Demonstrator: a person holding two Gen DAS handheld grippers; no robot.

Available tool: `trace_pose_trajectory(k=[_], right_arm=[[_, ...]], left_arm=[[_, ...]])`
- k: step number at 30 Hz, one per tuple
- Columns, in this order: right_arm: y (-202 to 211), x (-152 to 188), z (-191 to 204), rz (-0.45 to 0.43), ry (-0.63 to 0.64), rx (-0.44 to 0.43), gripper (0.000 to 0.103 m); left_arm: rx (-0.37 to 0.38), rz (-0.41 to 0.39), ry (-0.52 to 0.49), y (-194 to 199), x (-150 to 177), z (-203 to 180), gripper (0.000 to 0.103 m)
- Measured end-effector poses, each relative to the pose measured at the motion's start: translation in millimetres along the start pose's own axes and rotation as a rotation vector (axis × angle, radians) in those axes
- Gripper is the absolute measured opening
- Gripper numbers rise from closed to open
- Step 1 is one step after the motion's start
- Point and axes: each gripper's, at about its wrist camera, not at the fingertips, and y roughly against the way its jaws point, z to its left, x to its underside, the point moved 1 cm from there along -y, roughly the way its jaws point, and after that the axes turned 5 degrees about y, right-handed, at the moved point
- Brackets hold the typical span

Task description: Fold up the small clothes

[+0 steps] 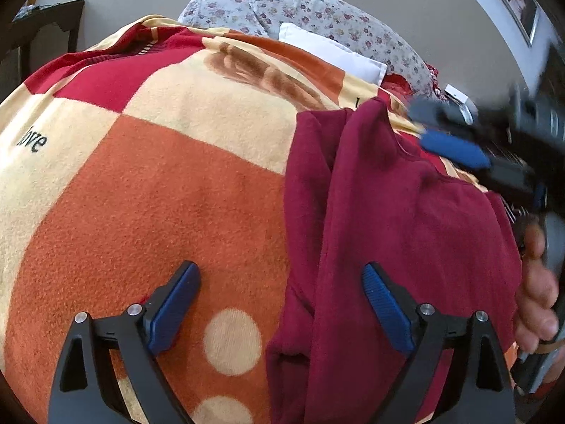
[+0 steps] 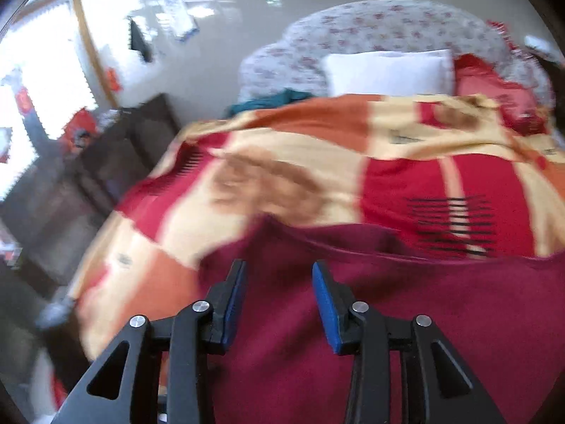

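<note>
Lying on the bed's blanket (image 1: 197, 190), a maroon garment (image 1: 406, 233) occupies the right half of the left wrist view. Fabric: plain dark red, soft knit-like, no print visible. Surface is rumpled, w/ several long folds running lengthwise and a raised ridge near its centre. Long axis runs approx. from the near edge of the bed toward the pillows; far end tapers to a bunched tip, near end passes out of frame at the bottom. In the right wrist view the garment (image 2: 370, 318) fills the lower foreground, its far edge forming a curved fold across the blanket (image 2: 282, 162); this view is motion-blurred, so finer detail can't be made out.

Left gripper (image 1: 282, 275): fingers spread wide, nothing between them; the inner blue pad sits over orange blanket, the outer one over the garment. Contact w/ fabric cannot be judged.

Right gripper (image 2: 279, 275): fingers parted w/ a moderate gap, holding nothing, poised above the garment. From the left wrist view the right gripper (image 1: 448, 134) appears blurred beside the garment's far right edge, w/ the person's right hand (image 1: 536, 282) at frame edge.

Blanket: checked orange, cream and red, w/ cream dots. Behind it: white pillow (image 2: 388, 70) and floral bedding (image 2: 370, 28).
</note>
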Motion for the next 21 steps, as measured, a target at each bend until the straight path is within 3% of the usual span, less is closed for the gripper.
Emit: trace_pose_trajectory(k=[5,7,8,9,12,18,21], right_arm=[[-51.5,-7.7,6.8,0.128,-0.011,0.056,0.05],[-60.9,-6.7,2.0,0.137,-0.036,0.001,0.034],[-62.6,-7.6,0.3,0.129,-0.045,-0.017,0.009],[-61.0,-8.8,-0.9,0.111,-0.049,-0.021,0.008],[-53.8,-12.2,9.2,0.057,-0.02,-0.05,0.007],[-80.3,-6.5,6.9,0.079,-0.046,-0.072,0.009],[-53.3,-2.6,-4.4,0.055,-0.087,-0.124,0.012]], left_arm=[[0.015,0.0,-0.004,1.8,1.8,1.0,0.093],[0.022,0.004,0.002,1.5,2.0,2.1,0.094],[0.026,0.005,0.003,1.7,2.5,2.6,0.094],[0.031,0.006,0.005,1.6,2.1,3.1,0.095],[0.039,0.008,0.013,0.9,1.2,3.6,0.096],[0.046,0.01,0.014,-2.2,-1.1,3.7,0.098],[0.041,0.007,0.003,-2.3,-0.1,2.2,0.099]])
